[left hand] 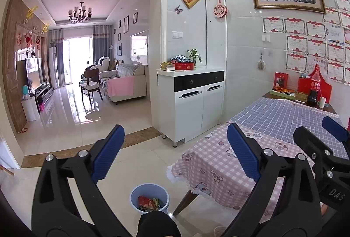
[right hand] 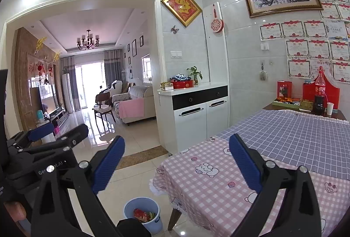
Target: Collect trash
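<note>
Crumpled red trash [left hand: 146, 201] (inside round blue plastic bin [left hand: 135, 193], floor by tablecloth corner) lies below both released, empty grippers: left [left hand: 175, 154], right [right hand: 176, 162].

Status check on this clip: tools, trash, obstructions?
Left tool open, empty. Right tool open, empty. Trash in blue bin on floor by table. No trash seen on table; nothing in the way.
</note>
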A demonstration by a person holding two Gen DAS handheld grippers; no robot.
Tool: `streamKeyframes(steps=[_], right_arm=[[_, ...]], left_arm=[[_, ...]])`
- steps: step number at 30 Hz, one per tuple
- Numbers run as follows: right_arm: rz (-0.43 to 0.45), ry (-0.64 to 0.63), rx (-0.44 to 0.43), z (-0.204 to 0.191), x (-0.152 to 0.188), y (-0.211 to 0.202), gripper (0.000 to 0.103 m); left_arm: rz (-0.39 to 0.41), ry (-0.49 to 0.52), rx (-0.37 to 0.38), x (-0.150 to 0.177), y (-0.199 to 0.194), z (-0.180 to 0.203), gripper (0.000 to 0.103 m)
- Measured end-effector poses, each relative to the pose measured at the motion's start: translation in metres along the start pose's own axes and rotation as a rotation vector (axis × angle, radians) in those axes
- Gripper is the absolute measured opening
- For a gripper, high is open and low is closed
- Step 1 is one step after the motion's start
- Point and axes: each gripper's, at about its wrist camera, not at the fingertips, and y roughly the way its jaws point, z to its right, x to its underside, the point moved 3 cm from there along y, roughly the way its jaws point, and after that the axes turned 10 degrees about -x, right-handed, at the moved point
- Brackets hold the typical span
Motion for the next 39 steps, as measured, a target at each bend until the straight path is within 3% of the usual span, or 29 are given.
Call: streamKeyframes(steps=[39], right_arm=[[-0.011, 0.001, 0.004, 0.0060, 0.0050, -0.0025, 0.095]], left_arm=[[0.007, 0.021, 0.028, 0.0035, -0.0065, 0.0055, 0.093]])
